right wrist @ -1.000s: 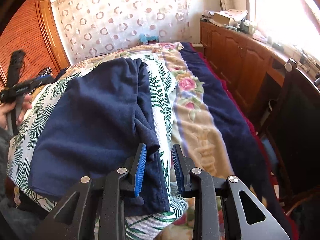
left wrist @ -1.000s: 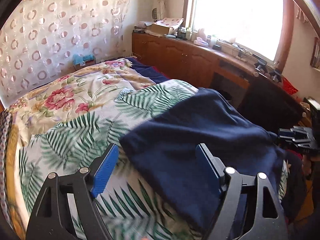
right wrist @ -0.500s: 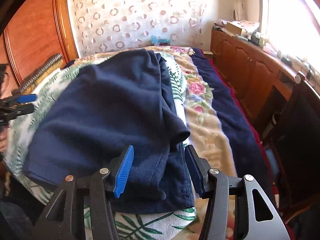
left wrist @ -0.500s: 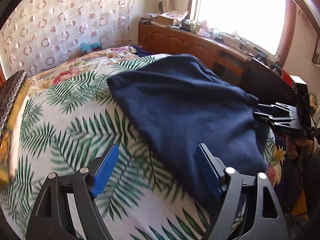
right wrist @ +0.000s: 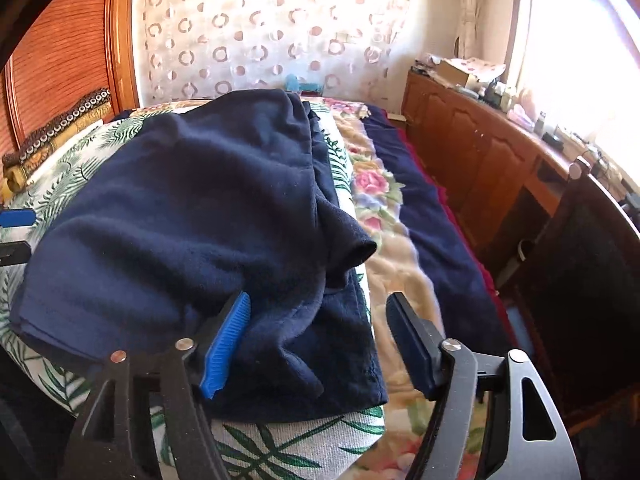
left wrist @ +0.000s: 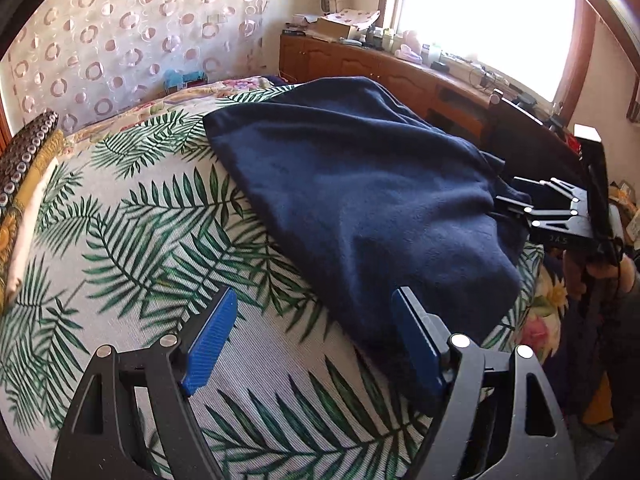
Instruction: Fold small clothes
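My right gripper (right wrist: 316,340) is opening over the navy garment (right wrist: 192,220) on the bed (left wrist: 132,220); my left gripper (left wrist: 312,344) is open, empty. I should pinch only 1 hem corner cleanly.

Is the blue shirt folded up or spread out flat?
Partly folded. The navy shirt is doubled over, its sleeve lying on top, loose and rumpled on the leafy sheet.

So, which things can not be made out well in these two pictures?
- Navy garment: its type and lower layers, hidden by its own folds, both views.
- Left gripper: cut off by the right wrist view's left edge.
- Window: outside washed out by glare, both views.
- Items on the wooden cabinet: too small, left wrist view.
- Blue object by the curtain: too small.
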`<state>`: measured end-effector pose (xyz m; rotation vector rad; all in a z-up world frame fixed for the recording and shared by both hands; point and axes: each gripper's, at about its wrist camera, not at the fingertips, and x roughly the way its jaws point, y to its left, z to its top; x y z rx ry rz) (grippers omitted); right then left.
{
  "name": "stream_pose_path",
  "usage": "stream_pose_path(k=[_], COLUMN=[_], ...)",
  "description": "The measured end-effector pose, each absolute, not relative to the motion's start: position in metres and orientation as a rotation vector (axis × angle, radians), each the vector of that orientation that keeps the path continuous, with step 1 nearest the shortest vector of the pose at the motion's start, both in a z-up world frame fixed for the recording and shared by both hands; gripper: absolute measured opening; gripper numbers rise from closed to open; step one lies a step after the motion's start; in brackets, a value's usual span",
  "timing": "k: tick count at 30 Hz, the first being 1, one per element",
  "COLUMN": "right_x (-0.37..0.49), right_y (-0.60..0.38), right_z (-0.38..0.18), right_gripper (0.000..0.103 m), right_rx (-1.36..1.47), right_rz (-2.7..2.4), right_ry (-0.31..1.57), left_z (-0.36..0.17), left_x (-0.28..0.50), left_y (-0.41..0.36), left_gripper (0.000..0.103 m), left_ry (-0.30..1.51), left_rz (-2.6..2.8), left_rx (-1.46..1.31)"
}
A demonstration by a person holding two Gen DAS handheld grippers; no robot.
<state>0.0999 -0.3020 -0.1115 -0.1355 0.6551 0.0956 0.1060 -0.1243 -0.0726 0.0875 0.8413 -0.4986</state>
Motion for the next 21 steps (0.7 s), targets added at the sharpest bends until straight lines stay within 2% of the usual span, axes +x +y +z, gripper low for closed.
stream_pose_path(k=[7, 16, 21], right_x=[0.1, 0.097, 0.082], right_y=[-0.306, -0.309, -0.309], right_z=[-0.117, -0.109, -0.099], right_gripper=[0.08, 0.078, 0.077], right_rx=[-0.112, -0.103, -0.095], right_rz=[0.117, 0.153, 0.168], right_ry=[0.665, 0.698, 0.67], left_z=[-0.076, -0.086, -0.086], left_x=[0.091, 0.076, 0.073], left_y=[-0.128, -0.14, -0.145], left_gripper=[0.08, 0.064, 0.064], left_ry=[0.852, 0.879, 0.873], left_rz=[-0.547, -0.604, -0.605], left_rx=[0.031, 0.001, 0.018])
